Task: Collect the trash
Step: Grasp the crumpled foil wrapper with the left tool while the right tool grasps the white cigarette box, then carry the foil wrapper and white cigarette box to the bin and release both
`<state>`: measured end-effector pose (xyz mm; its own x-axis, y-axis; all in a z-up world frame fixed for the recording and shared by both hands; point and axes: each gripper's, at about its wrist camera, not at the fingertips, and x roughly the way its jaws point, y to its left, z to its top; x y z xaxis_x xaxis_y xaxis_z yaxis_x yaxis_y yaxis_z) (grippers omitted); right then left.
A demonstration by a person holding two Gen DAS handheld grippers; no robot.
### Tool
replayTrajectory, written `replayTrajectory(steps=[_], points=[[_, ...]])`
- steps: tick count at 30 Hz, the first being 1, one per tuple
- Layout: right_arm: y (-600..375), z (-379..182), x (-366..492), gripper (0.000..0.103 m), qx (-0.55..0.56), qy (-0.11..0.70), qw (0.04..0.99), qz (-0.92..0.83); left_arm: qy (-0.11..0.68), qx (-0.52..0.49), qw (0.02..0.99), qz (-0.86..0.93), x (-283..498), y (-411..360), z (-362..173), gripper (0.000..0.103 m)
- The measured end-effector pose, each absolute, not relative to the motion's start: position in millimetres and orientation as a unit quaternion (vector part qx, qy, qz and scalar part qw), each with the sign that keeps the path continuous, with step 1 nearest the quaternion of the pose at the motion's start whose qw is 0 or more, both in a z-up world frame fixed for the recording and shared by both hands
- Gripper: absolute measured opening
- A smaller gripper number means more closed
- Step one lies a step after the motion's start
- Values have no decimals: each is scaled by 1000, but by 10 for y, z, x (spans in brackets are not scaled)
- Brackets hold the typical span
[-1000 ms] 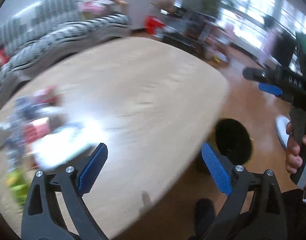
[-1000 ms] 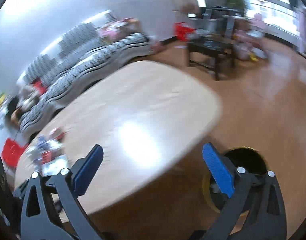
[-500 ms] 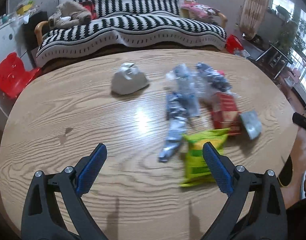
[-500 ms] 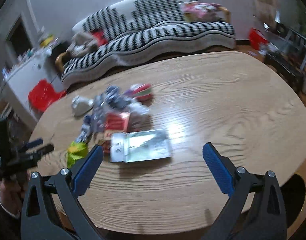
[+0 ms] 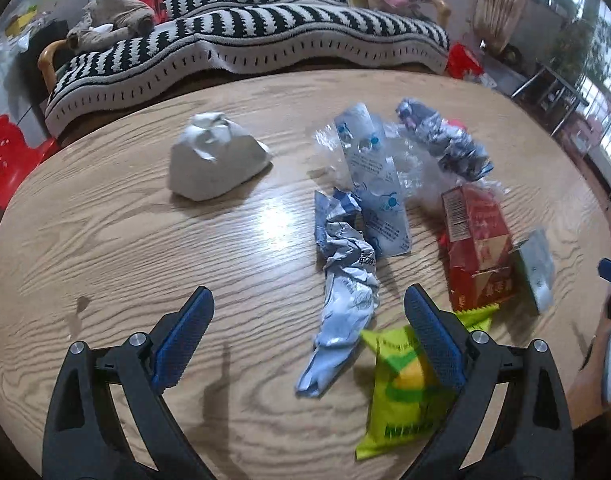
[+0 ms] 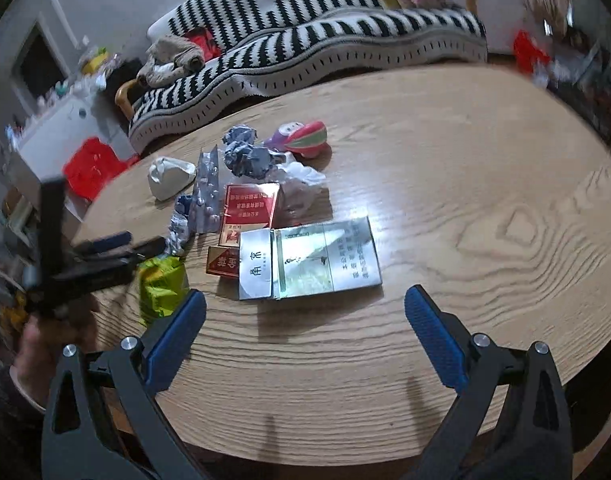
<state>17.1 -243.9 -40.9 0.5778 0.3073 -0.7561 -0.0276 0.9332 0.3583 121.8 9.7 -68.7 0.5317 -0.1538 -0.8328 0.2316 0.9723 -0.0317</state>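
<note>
Tongs [image 5: 309, 328] gape above crinkled foil wrapper [image 5: 341, 280].

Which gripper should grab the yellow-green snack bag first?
Left. The left gripper hangs open right over the yellow-green snack bag; the right gripper faces the silver carton.

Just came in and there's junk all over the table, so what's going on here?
A person is collecting trash with a pair of tongs in each hand. Both the left tongs and the right tongs hang open above the wooden table, holding nothing. The litter lies untouched: a crumpled blue-white wrapper and a green snack bag nearest the left tongs, a flattened silver carton ahead of the right tongs, plus a red box and a white wad.
</note>
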Motion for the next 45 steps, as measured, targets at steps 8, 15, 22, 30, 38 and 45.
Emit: replayTrajectory(steps=[8,15,22,30,38,45], points=[[-2635,-624,295,96,292,491,815,98,486,38,865,-122,1334,31,-860,73],[-2708,-923,509,96,410,518,748,62,480,53,868,-116,1316,-120,-844,28],[-2584,-895,807,96,415,499,761,-5,462,16,880,-105,1243,97,-601,28],[-2340,-849,1004,61,336,505,794,-39,457,-16,884,-100,1135,333,-447,28],[-2334,-756,903,60,296,495,817,-20,440,-7,890,-119,983,281,-267,28],[-2470,-510,649,60,211,490,846,11,434,4,891,-131,798,102,-179,28]])
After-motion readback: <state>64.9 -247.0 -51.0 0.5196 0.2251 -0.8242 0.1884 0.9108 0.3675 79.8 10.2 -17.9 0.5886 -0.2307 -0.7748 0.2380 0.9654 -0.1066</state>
